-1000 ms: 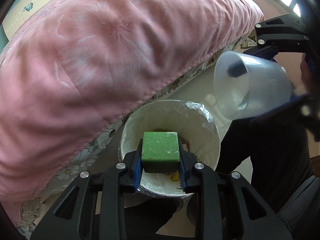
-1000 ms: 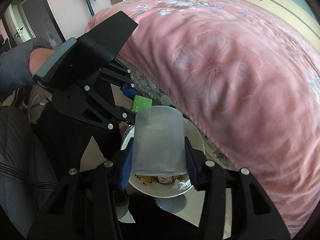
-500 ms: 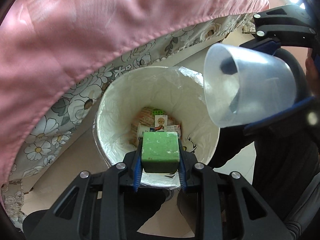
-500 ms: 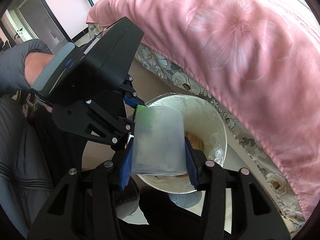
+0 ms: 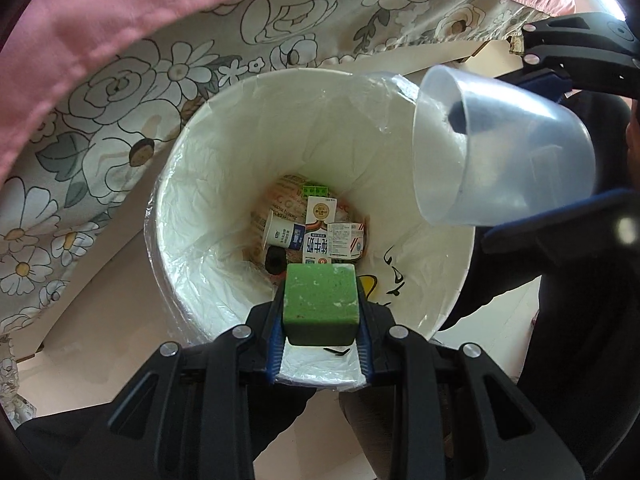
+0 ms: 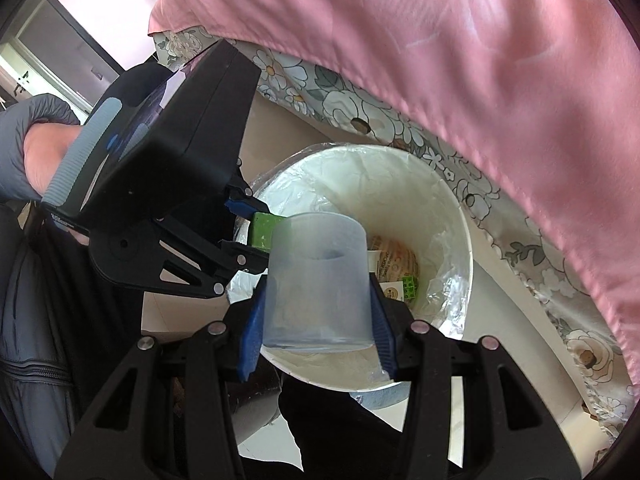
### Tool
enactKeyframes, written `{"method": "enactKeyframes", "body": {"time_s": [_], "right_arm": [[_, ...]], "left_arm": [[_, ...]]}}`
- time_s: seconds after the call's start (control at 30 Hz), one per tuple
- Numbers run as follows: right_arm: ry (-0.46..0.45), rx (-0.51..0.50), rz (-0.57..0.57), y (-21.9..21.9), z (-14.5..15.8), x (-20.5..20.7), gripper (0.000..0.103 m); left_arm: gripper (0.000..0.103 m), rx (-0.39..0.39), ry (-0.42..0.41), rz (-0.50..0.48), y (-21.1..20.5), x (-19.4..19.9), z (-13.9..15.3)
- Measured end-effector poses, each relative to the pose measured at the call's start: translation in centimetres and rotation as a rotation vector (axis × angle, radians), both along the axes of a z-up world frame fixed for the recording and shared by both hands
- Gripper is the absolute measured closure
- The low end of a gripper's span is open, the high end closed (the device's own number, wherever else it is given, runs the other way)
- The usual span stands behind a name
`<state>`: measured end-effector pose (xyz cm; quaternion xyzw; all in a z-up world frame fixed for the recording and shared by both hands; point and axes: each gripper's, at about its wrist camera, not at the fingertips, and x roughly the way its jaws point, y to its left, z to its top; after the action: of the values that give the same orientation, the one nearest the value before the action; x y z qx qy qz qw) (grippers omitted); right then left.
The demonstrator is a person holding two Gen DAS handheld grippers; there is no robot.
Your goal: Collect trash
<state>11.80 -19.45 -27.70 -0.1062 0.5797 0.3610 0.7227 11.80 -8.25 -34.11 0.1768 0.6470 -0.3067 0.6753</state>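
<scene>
My left gripper (image 5: 320,304) is shut on a green sponge block (image 5: 320,300) and holds it over the near rim of a white lined trash bin (image 5: 208,184). My right gripper (image 6: 316,300) is shut on a clear plastic cup (image 6: 316,280), held over the bin's edge (image 6: 452,200); the cup also shows in the left wrist view (image 5: 500,152). The green sponge block shows beside the cup in the right wrist view (image 6: 262,228). Inside the bin lie a milk carton (image 5: 318,236), a small cup (image 5: 282,234) and other packaging.
A pink quilt (image 5: 120,12) hangs over a floral bed sheet (image 5: 100,120) just behind the bin. Pale floor (image 5: 80,328) surrounds the bin. The person's gloved hand (image 6: 36,148) and dark clothing are at the left in the right wrist view.
Both grippers have moved down and closer over the bin, still holding the sponge block and the cup. The bin's contents have come into full view.
</scene>
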Motion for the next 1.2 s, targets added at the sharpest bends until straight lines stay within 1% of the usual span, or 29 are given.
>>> {"method": "enactKeyframes", "body": {"time_s": [0.23,0.4,0.57,0.8,0.83,0.87,0.9,0.93,0.97,1.0,1.03,1.07,1.13,1.2], "right_arm": [[0.037,-0.015,0.005,0.7,-2.2,1.0,0.055],[0.055,-0.016,0.008,1.4,-3.2,1.9,0.055],[0.077,-0.037,0.009,2.1,-4.8,2.8,0.055],[0.089,-0.039,-0.006,2.5,-5.9,3.5,0.055],[0.093,-0.039,-0.003,2.6,-6.0,3.5,0.055],[0.090,-0.040,-0.001,2.7,-6.1,3.5,0.050],[0.083,-0.038,-0.004,2.8,-6.0,3.6,0.041],[0.083,-0.031,-0.009,2.8,-5.9,3.6,0.037],[0.087,-0.023,-0.009,2.8,-5.9,3.6,0.027],[0.077,-0.028,-0.009,2.7,-5.9,3.5,0.017],[0.068,-0.036,-0.011,2.7,-5.8,3.5,0.016],[0.074,-0.034,-0.010,2.7,-5.7,3.5,0.016],[0.073,-0.032,-0.009,2.7,-5.7,3.4,0.014],[0.071,-0.037,-0.014,2.4,-5.6,3.3,0.012]], "left_arm": [[0.071,0.016,0.050,0.034,0.2,0.6,-2.2],[0.071,0.027,0.067,0.050,0.1,1.3,-3.5],[0.071,0.036,0.088,0.055,-0.1,1.5,-5.2],[0.071,0.058,0.104,0.066,-0.3,1.8,-6.6],[0.071,0.055,0.111,0.069,-0.3,1.9,-6.7],[0.071,0.053,0.118,0.067,-0.3,1.8,-6.9],[0.068,0.053,0.122,0.065,-0.4,1.8,-7.0],[0.054,0.053,0.121,0.069,-0.4,1.8,-7.0],[0.039,0.052,0.116,0.075,-0.4,1.8,-7.0],[0.036,0.045,0.110,0.071,-0.6,1.7,-7.1],[0.033,0.042,0.109,0.062,-0.7,1.6,-7.0],[0.025,0.043,0.107,0.062,-0.8,1.6,-6.9],[0.016,0.035,0.101,0.064,-0.8,1.6,-6.4],[0.013,0.038,0.100,0.063,-0.8,1.6,-6.4]]}}
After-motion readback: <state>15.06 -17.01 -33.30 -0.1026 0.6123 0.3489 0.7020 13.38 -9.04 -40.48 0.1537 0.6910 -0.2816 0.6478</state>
